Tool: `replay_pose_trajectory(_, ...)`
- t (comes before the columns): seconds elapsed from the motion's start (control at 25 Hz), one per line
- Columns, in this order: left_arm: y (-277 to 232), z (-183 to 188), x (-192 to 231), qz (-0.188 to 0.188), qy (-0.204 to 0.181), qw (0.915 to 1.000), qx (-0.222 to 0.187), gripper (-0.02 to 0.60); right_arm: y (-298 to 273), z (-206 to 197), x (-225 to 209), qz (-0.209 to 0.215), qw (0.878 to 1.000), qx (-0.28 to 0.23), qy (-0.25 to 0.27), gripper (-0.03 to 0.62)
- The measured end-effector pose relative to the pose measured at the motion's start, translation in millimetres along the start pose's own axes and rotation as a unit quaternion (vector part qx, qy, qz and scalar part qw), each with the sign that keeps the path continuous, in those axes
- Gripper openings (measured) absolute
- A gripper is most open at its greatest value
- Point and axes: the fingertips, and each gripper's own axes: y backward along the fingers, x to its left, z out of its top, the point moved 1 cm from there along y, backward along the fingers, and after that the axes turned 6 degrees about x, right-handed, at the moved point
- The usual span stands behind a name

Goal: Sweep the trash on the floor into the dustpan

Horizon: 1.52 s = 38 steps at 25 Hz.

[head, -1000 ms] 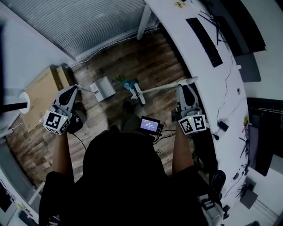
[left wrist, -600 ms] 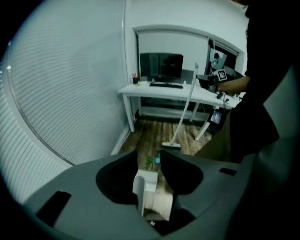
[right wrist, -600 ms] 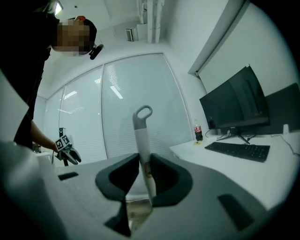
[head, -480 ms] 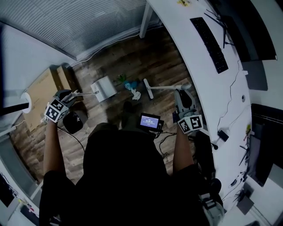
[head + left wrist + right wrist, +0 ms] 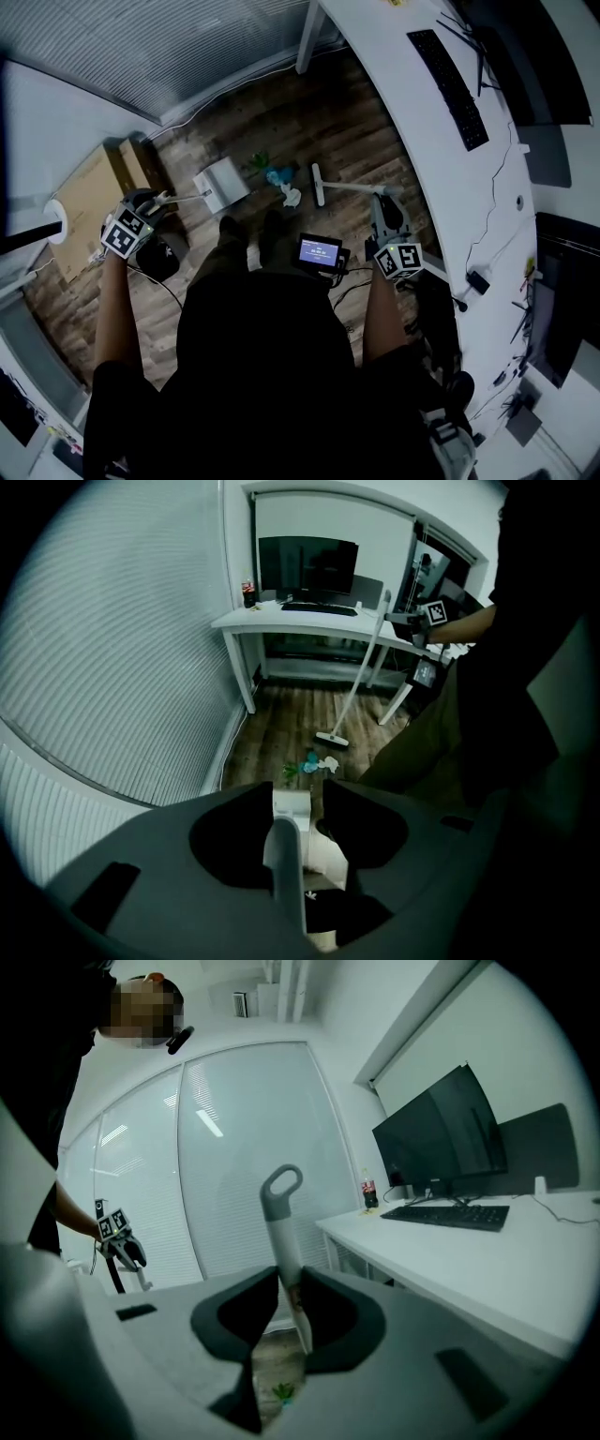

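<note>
Left gripper (image 5: pixel 298 799) has just been opening its jaws, they're spread now with the dustpan handle (image 5: pixel 284 864) standing loose between them and the dustpan (image 5: pixel 222 185) on the floor just past the tips. Right gripper (image 5: pixel 291 1283) is clamped on the broom handle (image 5: pixel 281 1222), loop end poking up above the jaws. The trash (image 5: pixel 314 763) lies ahead of the left jaws, between dustpan and broom head (image 5: pixel 332 740).

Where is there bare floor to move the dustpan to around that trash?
Bare planks lie beyond the trash, toward the window blinds and desk leg. Crowded: between dustpan, broom head and the person's shoes, and by the cardboard box.
</note>
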Motion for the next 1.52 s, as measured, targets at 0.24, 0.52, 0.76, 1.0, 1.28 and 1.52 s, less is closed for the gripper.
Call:
replay_pose_trajectory(0.24,-15,-18,-2,-0.01,-0.003,0.9997,0.022,0.149,15,-12,12,-0.007,1.0,0.018,0.004,0.083)
replay_pose_trajectory(0.52,-29,18,-15,-0.05,-0.042,0.9975,-0.027,0.117,15,-19,37,0.016,0.999,0.026,-0.014,0.083)
replay_pose_trajectory(0.76,-25,45,-30,-0.088,-0.116,0.9875,-0.06,0.115,8,-19,54,0.021,0.999,0.014,-0.044,0.083)
replay_pose_trajectory(1.0,-38,41,-24,-0.11,-0.152,0.981,-0.05,0.117,-3,-22,77,0.027,0.998,0.012,-0.051,0.077)
replay_pose_trajectory(1.28,-43,52,-14,-0.124,-0.161,0.9772,-0.059,0.117,-6,-24,89,0.004,0.999,0.011,-0.051,0.075)
replay_pose_trajectory(1.52,-44,51,-13,-0.135,-0.163,0.9755,-0.058,0.118,1,-25,83,-0.024,0.999,0.015,-0.043,0.075)
